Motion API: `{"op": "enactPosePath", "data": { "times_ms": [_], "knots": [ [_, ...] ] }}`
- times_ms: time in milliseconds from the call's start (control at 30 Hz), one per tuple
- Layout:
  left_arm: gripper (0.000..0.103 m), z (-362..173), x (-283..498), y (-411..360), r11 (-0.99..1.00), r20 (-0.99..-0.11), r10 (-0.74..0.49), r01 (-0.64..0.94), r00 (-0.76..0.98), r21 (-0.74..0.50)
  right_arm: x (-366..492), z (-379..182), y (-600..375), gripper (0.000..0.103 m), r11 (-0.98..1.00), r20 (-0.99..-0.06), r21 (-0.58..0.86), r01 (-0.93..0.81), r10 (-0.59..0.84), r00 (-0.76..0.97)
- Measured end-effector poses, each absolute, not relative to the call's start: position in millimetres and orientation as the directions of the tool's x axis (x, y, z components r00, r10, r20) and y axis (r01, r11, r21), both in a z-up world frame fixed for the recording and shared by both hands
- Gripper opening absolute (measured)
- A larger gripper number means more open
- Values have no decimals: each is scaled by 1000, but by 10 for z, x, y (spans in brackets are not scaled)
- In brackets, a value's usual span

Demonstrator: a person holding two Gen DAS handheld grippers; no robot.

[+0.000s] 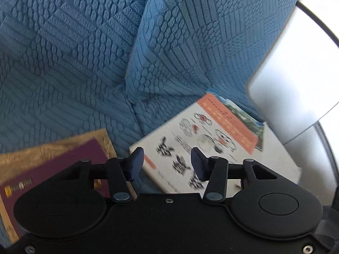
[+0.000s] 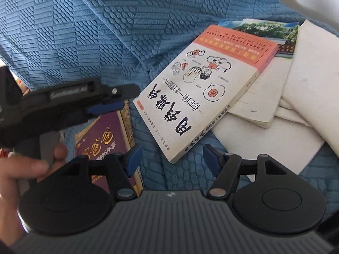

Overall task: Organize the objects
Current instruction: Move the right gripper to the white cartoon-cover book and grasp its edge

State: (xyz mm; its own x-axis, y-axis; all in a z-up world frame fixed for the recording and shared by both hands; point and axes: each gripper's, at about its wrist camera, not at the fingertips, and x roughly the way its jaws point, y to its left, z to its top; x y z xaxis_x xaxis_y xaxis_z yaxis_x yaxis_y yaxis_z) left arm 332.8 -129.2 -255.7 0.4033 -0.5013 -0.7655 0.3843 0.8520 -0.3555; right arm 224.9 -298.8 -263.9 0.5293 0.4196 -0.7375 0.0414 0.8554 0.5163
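Note:
A white book with an orange band [image 1: 203, 139] [image 2: 203, 89] lies on a blue textured sofa cover [image 1: 63, 63]. My left gripper [image 1: 167, 163] is open above the book's near left corner, its blue pads apart and not pressing on the book. To its left lies a purple book [image 1: 63, 165] [image 2: 101, 139] with a gold border. My right gripper [image 2: 171, 158] is open, with the white book's near corner showing in the gap between its pads. In the right wrist view the left gripper [image 2: 110, 105] hangs over the purple book, held by a hand [image 2: 21, 169].
Under the white book's far end sit a book with a landscape photo [image 2: 264, 29] and a cream notebook [image 2: 264, 97] on a white sheet [image 2: 264, 144]. A white cushion [image 2: 313, 84] lies to the right. A pale grey slab [image 1: 296, 74] stands at the right.

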Motion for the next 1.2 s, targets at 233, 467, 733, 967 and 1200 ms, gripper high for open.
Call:
{"op": "enactPosePath", "data": {
  "times_ms": [233,467,733,967,1200],
  "knots": [
    [37,-2700,3546,-1421,884,-797,-422,393,431,-255,2326,-2720,-2961,56,845,-750,530,70,429,504],
    [30,-2794,3628,-1452,875,-812,-430,403,394,-268,2348,-2726,-2962,49,846,-758,521,109,401,514],
    [24,-2817,3619,-1456,850,-800,-482,413,357,-328,2380,-2850,-3212,52,698,-694,674,241,488,529],
    [21,-2832,3655,-1452,835,-787,-519,396,335,-382,2330,-2936,-3354,52,553,-604,781,291,551,575],
    [15,-2872,3720,-1349,811,-764,-575,326,293,-486,2310,-2907,-3491,52,412,-471,872,266,555,686]
  ]
}}
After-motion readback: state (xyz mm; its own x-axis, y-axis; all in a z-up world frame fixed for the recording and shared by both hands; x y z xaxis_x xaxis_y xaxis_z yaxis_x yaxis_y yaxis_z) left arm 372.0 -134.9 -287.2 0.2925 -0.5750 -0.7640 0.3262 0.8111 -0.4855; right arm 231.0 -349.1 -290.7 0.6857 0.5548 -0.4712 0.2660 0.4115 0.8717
